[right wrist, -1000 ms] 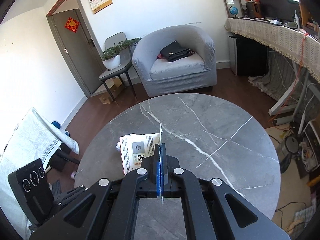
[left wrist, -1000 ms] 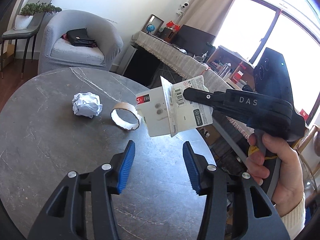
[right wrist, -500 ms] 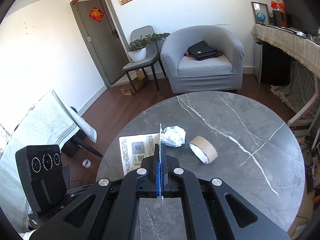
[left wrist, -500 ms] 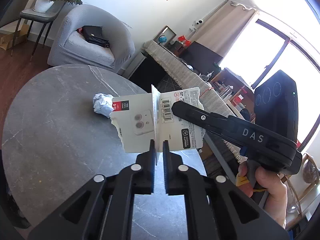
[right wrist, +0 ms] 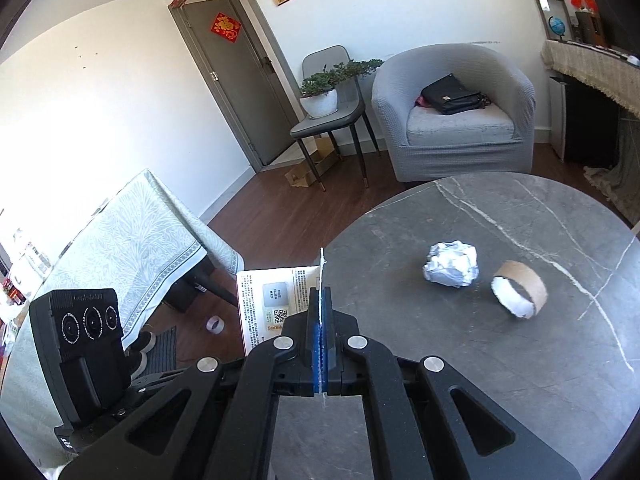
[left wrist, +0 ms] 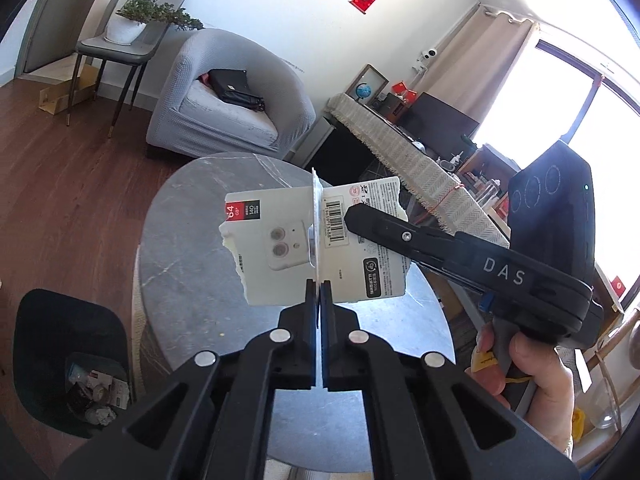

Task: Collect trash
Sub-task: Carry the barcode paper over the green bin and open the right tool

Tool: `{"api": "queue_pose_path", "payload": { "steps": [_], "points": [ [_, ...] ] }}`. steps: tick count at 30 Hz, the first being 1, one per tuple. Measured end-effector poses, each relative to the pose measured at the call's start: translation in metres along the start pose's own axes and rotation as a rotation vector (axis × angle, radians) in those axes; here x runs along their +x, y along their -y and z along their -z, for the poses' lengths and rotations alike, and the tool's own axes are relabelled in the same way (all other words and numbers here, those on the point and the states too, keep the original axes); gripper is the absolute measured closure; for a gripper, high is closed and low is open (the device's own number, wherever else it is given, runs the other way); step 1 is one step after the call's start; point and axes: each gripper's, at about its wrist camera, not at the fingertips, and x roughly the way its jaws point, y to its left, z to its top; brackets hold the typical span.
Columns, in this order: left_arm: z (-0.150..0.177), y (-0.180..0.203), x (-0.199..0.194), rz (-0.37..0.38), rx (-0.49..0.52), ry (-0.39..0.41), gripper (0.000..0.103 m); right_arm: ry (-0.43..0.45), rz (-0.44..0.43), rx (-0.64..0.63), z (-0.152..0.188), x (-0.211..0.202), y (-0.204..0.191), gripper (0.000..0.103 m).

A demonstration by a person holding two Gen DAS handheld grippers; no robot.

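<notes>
Both tongs are pinching one torn card package (left wrist: 280,256): the left gripper (left wrist: 319,292) is clamping its lower edge, the right gripper (right wrist: 320,300) its side. Below-left of the left gripper, a black bin (left wrist: 48,328) is holding trash. Beyond the right gripper, a crumpled paper ball (right wrist: 451,265) and a cardboard ring (right wrist: 520,294) are lying on the table (right wrist: 520,380).

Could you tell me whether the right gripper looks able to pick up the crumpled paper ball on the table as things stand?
Probably not yet: the right gripper is shut on the torn card package, which the left gripper also clamps. Otherwise the paper ball sits uncovered on the table.
</notes>
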Motion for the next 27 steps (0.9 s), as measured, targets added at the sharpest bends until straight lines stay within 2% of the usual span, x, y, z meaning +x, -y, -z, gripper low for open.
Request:
{"api": "queue_pose_path", "payload": {
  "steps": [8, 12, 22, 27],
  "points": [
    [0.001, -0.041, -0.036, -0.117, 0.003, -0.025, 0.101, -0.052, -0.101, 0.042, 0.008, 0.05, -0.036, 0.103],
    [0.003, -0.065, -0.053, -0.159, -0.016, -0.043, 0.101, -0.092, -0.119, 0.044, 0.015, 0.077, -0.059, 0.103],
    [0.019, -0.134, -0.072, -0.184, -0.136, -0.116, 0.101, -0.221, -0.121, 0.047, 0.035, 0.145, -0.088, 0.103],
    [0.037, -0.175, -0.073, -0.177, -0.24, -0.164, 0.1, -0.307, -0.081, 0.034, 0.051, 0.179, -0.098, 0.103]
  ]
}}
